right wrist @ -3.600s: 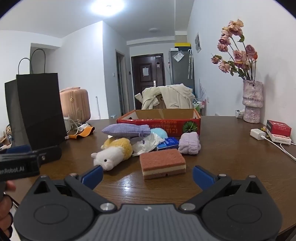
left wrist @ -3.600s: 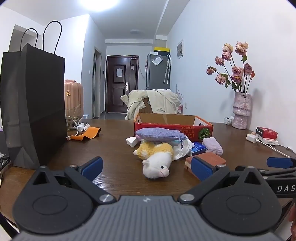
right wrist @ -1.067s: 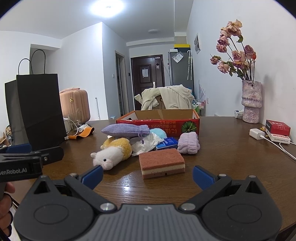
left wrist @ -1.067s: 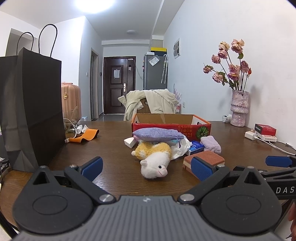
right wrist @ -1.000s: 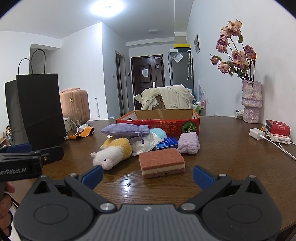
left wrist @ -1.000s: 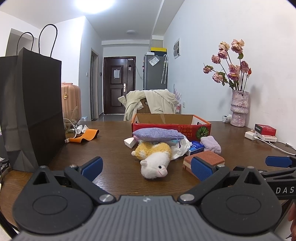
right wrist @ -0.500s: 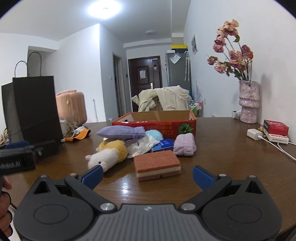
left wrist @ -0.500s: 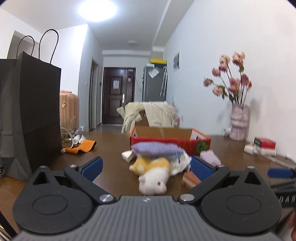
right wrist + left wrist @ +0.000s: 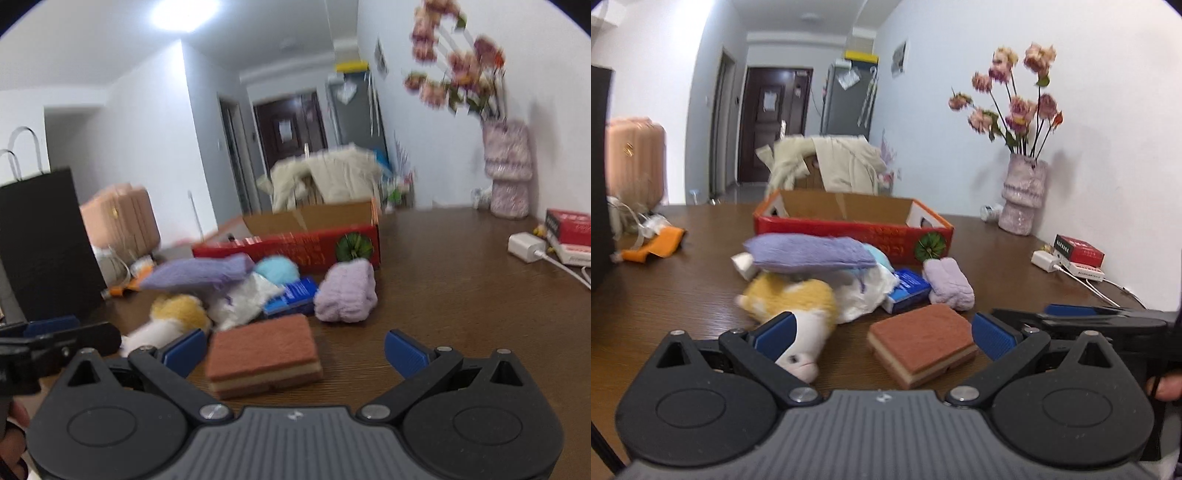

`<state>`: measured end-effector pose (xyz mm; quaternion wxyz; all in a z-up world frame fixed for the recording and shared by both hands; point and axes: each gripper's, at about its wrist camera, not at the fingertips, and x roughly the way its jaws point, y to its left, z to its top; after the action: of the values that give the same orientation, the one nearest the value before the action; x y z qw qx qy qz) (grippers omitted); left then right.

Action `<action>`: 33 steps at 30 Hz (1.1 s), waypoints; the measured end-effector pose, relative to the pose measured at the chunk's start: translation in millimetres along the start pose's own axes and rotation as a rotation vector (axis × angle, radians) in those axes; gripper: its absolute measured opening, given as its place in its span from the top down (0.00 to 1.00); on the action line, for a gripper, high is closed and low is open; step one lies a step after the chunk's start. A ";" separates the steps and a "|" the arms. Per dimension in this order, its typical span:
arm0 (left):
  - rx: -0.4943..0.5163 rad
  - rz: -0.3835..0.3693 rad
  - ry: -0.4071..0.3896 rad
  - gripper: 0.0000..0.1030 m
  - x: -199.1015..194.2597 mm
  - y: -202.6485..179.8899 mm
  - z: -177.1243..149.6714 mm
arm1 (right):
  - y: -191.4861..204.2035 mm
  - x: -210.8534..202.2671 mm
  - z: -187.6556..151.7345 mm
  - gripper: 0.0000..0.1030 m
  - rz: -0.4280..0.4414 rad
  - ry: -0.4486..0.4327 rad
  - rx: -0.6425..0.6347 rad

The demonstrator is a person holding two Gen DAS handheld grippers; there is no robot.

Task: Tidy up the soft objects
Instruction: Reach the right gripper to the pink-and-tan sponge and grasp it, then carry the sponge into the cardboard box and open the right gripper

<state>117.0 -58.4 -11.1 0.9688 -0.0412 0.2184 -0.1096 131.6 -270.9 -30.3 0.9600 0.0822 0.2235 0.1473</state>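
Both tools are spread wide and nothing is held. The left gripper (image 9: pixel 881 332) is parked low over the wooden table (image 9: pixel 665 295), with the plush sheep (image 9: pixel 798 314) by its left finger and the sponge (image 9: pixel 921 341) sitting between the pads. The right gripper (image 9: pixel 293 350) is lined up a bit right of the same sponge (image 9: pixel 262 356), so a clash between the two tools is probably the biggest risk if both are closed on it at once.

The sponge is lying flat, brown scouring side up; its long axis is seen running left to right and slightly away in the right wrist view. If it's pinched across the long way, it would likely be squashed and popped out.

The sheep's long axis is pointed toward the camera, its face nearest. The purple pouch (image 9: pixel 809 251) is draped across its back, so that would likely be dragged off with it. The lilac towel roll (image 9: pixel 345 295) is just behind the sponge, near the red cardboard box (image 9: pixel 857 225), which is presumably where everything is meant to be dropped.
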 end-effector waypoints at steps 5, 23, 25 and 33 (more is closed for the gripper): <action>-0.082 -0.039 0.135 0.30 53.4 -1.5 1.0 | -24.5 49.0 16.8 0.48 0.082 0.101 0.007; -0.291 -0.099 0.188 0.63 87.1 24.1 34.4 | -47.3 78.4 15.3 0.80 0.252 0.208 0.229; -0.279 -0.109 0.139 0.63 83.5 28.8 60.1 | -43.2 70.4 29.9 0.80 0.271 0.168 0.209; -0.281 -0.128 0.119 0.64 145.6 79.6 192.8 | -18.9 111.6 148.0 0.80 0.315 0.032 0.124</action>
<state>344.0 -8.3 92.2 0.9299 -0.1838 0.2853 -0.1417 299.0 -266.7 51.5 0.9145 0.1729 0.2316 0.2831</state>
